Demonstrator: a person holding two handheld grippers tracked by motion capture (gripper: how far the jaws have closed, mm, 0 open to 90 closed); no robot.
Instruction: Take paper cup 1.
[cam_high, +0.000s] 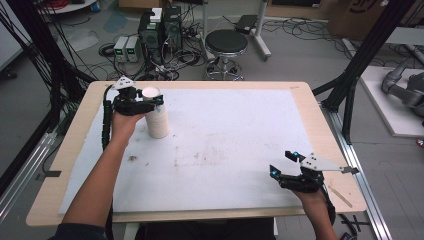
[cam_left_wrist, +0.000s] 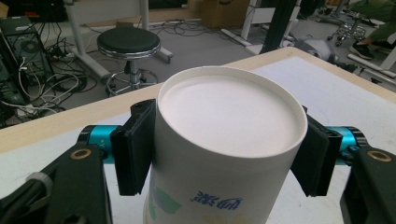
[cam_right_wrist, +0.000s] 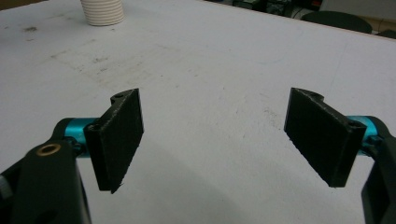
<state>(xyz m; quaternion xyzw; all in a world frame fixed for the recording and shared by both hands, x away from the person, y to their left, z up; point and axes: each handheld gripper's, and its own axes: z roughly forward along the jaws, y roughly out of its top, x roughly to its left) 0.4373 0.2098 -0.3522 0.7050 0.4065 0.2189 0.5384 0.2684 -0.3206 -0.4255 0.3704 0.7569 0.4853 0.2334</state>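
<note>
A stack of white paper cups (cam_high: 158, 120) stands upside down at the far left of the white mat (cam_high: 225, 145). My left gripper (cam_high: 153, 103) is shut on the top cup (cam_left_wrist: 229, 140); both black pads (cam_left_wrist: 135, 154) press its sides just under the upturned base. Blue and green print shows on the cup's wall. My right gripper (cam_high: 281, 162) rests near the mat's front right, open, with nothing between its jaws (cam_right_wrist: 215, 135). The ribbed rims of the cup stack (cam_right_wrist: 102, 11) show far off in the right gripper view.
The mat lies on a wooden table (cam_high: 320, 125). Beyond the far edge stand a black stool (cam_high: 226, 45), computer boxes (cam_high: 160, 30) and tangled cables on the floor. A black frame post (cam_high: 360, 60) rises at the right.
</note>
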